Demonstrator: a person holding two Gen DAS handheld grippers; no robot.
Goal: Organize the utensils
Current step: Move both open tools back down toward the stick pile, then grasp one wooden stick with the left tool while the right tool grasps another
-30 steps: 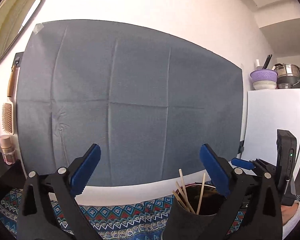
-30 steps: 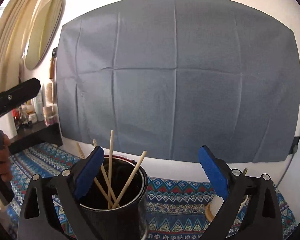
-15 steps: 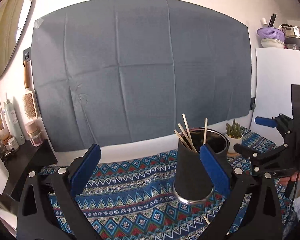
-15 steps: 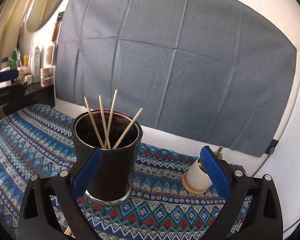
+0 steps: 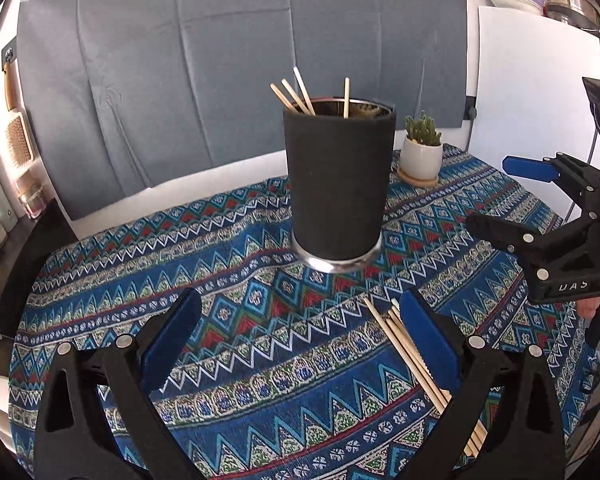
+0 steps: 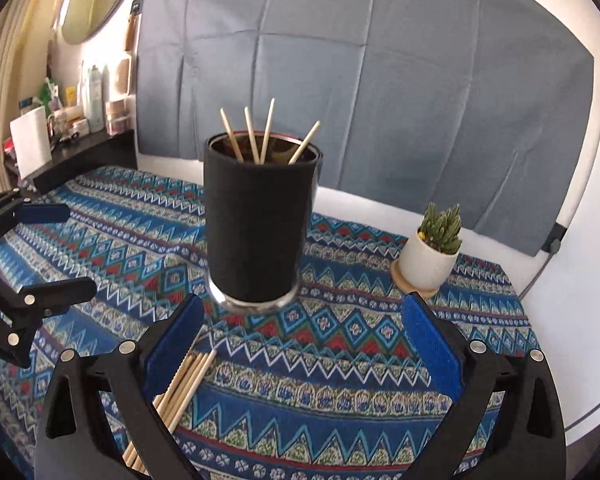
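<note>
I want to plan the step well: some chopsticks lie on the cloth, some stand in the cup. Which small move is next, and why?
Probably lower the open right gripper onto the loose chopsticks by its left finger; the black cup already holds four.

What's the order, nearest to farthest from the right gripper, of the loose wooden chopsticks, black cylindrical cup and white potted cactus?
Right wrist view, from the right gripper:
1. Loose wooden chopsticks, by its left finger.
2. Black cylindrical cup, ahead, centre-left.
3. White potted cactus, far right.
</note>
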